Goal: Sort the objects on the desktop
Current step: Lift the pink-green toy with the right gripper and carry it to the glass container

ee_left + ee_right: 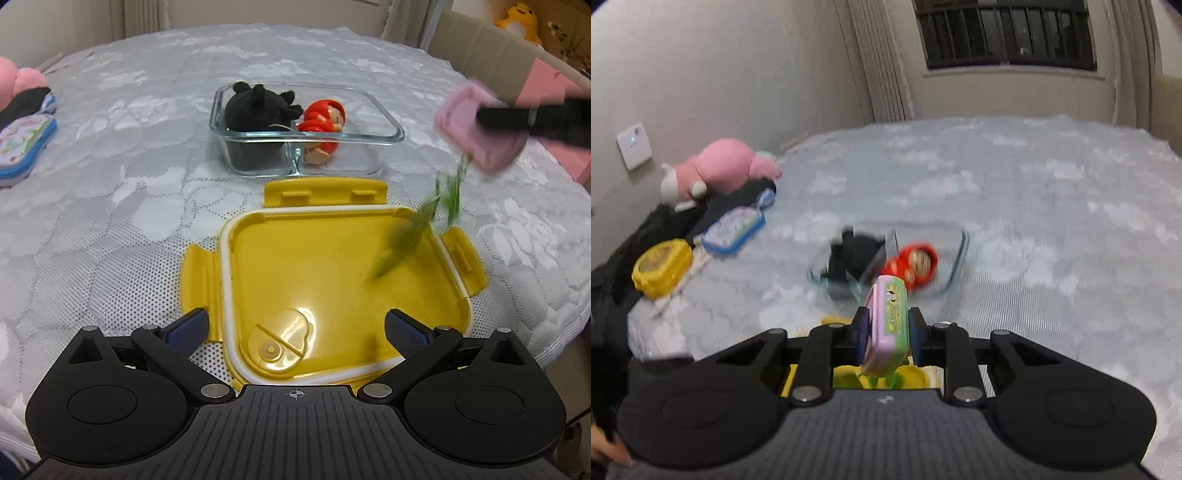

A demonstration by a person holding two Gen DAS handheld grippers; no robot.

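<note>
Hovering low over the near edge of the table [110,206], the left gripper [295,328] has its jaws wide apart with nothing between them; straight under it lies a yellow lid [325,280], flat on the white patterned cloth, clips splayed out, round valve at its near corner. The right gripper [886,332] is off the surface, above the lid's right side, jaws clamped on a small pink tin [888,325] held on edge, green label facing right in the right wrist view; a green tassel [417,229] dangles from it, motion-blurred, over the lid's far right corner. Just beyond the lid sits a glass dish [388,125] with a divider: black plush toy [258,107] in the left compartment, red doll [323,127] lying in the right one, touching the divider. Toward the left edge of the table, well apart from the dish: a blue-rimmed pouch [733,229], a yellow round case [661,267] nearer along that edge, a dark cloth under both. Behind them a pink plush [720,171] rests near the far left corner by the wall. Right wrist view is blurred, so fine detail on the dish is unreadable.
</note>
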